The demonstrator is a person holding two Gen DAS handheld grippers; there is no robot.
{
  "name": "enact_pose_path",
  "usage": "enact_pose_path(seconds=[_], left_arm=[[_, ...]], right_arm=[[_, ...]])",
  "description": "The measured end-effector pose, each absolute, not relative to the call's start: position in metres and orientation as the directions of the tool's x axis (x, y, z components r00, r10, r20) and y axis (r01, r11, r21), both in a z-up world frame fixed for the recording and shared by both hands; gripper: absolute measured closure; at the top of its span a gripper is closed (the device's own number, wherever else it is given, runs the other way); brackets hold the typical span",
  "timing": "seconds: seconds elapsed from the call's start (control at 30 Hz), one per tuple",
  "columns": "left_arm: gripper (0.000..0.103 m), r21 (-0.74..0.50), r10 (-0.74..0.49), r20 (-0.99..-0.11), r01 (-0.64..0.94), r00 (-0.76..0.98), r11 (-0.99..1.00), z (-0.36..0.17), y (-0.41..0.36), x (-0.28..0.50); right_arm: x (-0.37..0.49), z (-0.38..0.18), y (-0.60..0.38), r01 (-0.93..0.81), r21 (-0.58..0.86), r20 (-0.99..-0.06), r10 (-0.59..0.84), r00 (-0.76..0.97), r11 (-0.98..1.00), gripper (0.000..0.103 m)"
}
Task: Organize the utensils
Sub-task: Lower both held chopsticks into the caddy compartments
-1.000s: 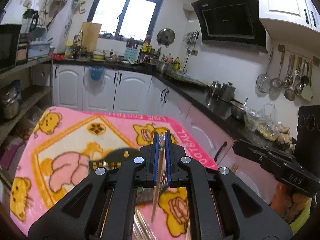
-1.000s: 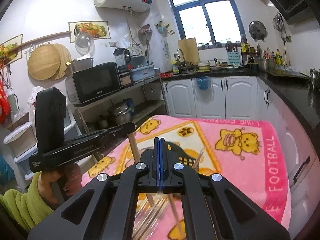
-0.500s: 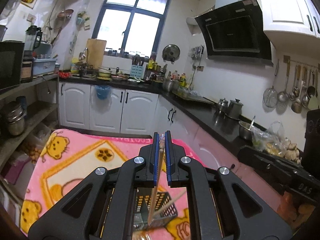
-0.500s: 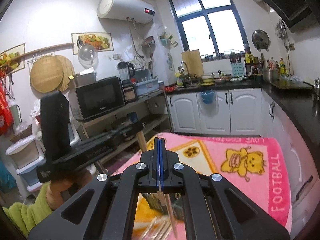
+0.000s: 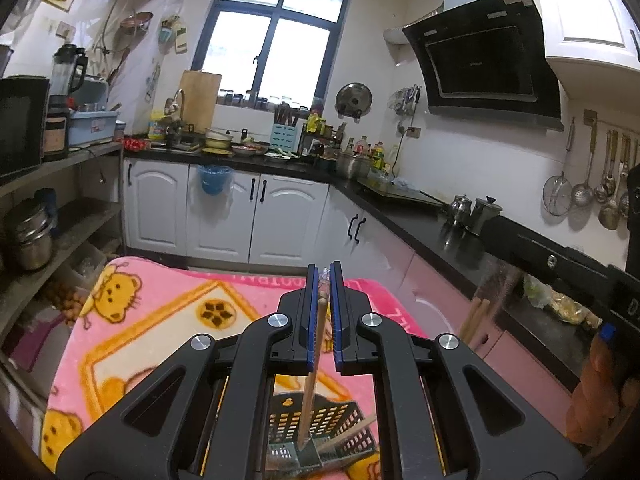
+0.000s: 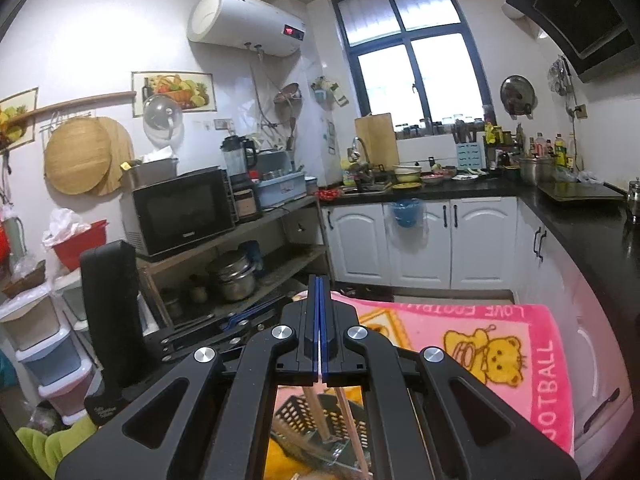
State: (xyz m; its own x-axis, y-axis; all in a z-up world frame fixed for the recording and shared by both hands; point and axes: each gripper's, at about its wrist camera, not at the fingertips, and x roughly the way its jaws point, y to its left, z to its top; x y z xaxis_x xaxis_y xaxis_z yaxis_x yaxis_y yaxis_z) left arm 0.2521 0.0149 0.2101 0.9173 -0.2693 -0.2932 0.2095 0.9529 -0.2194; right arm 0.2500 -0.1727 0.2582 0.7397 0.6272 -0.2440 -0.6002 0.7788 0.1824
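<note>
The left tongs are clamped on a wooden chopstick — its top end sits pinched between the blue pads while the shaft hangs down toward a black perforated utensil basket below. The basket lies on its side on a pink cartoon blanket that covers the desk, and another pale chopstick slants across its rim.

The right tongs are shut narrow, their blue pads all but meeting on a thin pale stick whose edge shows as a white sliver between them; below them a thin shaft slants down past the same basket. From the left wrist view, that right tool appears at the right edge with two wooden stick ends poking out beneath it, gripped by a person's hand. From the right wrist view, the left tool's black body stands at the left above a green sleeve.

Beyond the blanket run white cabinets under a dark counter — a blue bag hangs on one door. A microwave sits on the open shelf, and a window fills the far wall.
</note>
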Motion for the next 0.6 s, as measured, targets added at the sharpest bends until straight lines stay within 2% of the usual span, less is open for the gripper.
enact_pose_path(seconds=[0.6], left_arm=[[0.1, -0.214, -0.262, -0.366, 0.193, 0.893, 0.958, 0.161, 0.006, 0.274]], right_arm=[[0.272, 0.203, -0.17, -0.591, 0.215, -0.302, 0.628, 0.717, 0.778, 0.102]])
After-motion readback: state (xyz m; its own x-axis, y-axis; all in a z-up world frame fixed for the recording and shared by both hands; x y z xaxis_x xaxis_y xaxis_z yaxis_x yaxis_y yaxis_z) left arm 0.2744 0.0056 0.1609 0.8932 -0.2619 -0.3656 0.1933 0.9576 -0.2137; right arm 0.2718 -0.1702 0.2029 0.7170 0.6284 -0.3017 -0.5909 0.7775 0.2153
